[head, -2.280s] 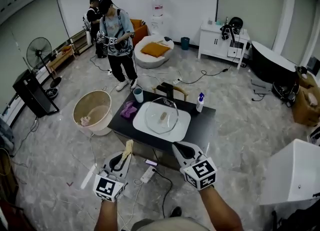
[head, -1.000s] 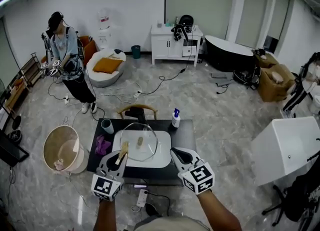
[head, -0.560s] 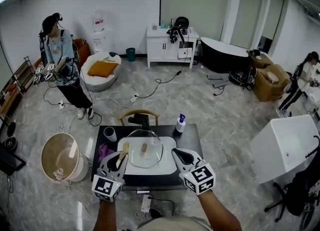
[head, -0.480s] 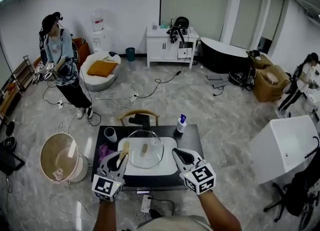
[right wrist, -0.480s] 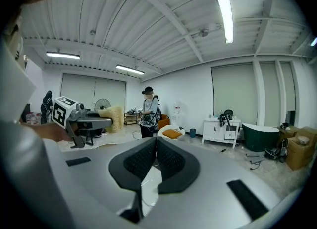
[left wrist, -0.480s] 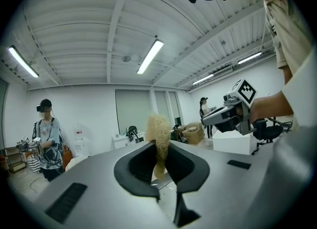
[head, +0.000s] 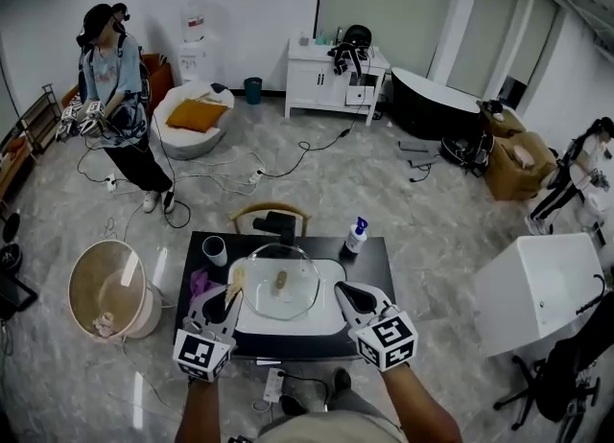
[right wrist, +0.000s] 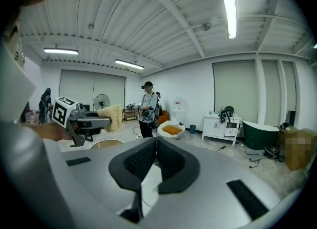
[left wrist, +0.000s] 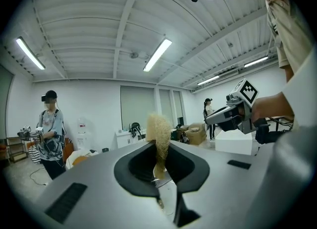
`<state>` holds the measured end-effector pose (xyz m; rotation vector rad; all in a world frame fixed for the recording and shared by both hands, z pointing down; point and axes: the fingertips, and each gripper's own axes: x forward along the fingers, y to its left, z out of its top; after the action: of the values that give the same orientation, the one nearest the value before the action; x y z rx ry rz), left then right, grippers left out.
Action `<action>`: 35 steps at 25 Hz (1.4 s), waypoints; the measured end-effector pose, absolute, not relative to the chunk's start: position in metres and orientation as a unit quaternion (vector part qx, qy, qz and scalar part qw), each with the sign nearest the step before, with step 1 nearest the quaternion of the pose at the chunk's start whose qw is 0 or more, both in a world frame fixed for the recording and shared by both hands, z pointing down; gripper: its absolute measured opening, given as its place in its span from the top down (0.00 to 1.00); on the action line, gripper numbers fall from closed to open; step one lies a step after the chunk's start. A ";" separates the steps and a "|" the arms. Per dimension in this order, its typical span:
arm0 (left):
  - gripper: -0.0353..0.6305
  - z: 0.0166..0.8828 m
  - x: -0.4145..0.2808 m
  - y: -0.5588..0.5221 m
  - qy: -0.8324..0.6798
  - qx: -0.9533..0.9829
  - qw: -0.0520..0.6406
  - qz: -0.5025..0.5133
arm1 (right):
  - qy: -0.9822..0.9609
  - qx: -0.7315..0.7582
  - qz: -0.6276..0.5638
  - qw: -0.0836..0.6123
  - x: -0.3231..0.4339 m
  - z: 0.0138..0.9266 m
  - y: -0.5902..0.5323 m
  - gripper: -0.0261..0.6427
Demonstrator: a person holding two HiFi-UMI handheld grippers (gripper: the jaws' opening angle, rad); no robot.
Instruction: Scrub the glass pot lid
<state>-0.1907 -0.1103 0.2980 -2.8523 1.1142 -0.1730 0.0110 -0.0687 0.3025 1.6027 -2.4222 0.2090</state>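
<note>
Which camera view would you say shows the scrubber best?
The left gripper view: the scrubber sits large and central, clamped between the jaws. The head view shows it small; the right gripper view shows it distant, at the left.

Glass pot lid atop white tray

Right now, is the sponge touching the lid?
Apart. In the left gripper view the sponge, clamped in the left gripper, ends against the far room, clear of the lid.
</note>
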 end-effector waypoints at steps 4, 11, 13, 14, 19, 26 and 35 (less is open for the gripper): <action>0.89 0.306 -0.192 -0.116 0.371 -0.926 0.030 -0.061 | -0.830 0.540 0.077 0.120 0.012 0.311 -0.083 0.92; 0.89 0.317 -0.206 -0.133 0.406 -0.910 0.018 -0.084 | -0.854 0.501 0.080 0.117 -0.004 0.316 -0.124 0.92; 0.89 0.322 -0.204 -0.142 0.417 -0.904 0.010 -0.091 | -0.859 0.491 0.084 0.117 -0.004 0.318 -0.138 0.92; 0.89 0.325 -0.203 -0.147 0.421 -0.902 0.008 -0.097 | -0.862 0.486 0.085 0.118 -0.003 0.319 -0.145 0.92; 0.89 0.354 -0.192 -0.180 0.442 -0.889 -0.011 -0.120 | -0.865 0.475 0.099 0.127 0.016 0.338 -0.180 0.92; 0.89 0.419 -0.174 -0.218 0.464 -0.871 -0.050 -0.152 | -0.861 0.470 0.130 0.141 0.045 0.387 -0.217 0.92; 0.89 0.526 -0.148 -0.273 0.480 -0.850 -0.118 -0.184 | -0.860 0.452 0.170 0.164 0.064 0.459 -0.250 0.92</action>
<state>-0.1476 -0.2727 0.5259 -2.8918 1.6321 -0.6256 0.0637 -0.2497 0.4595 1.2874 -2.4535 0.4855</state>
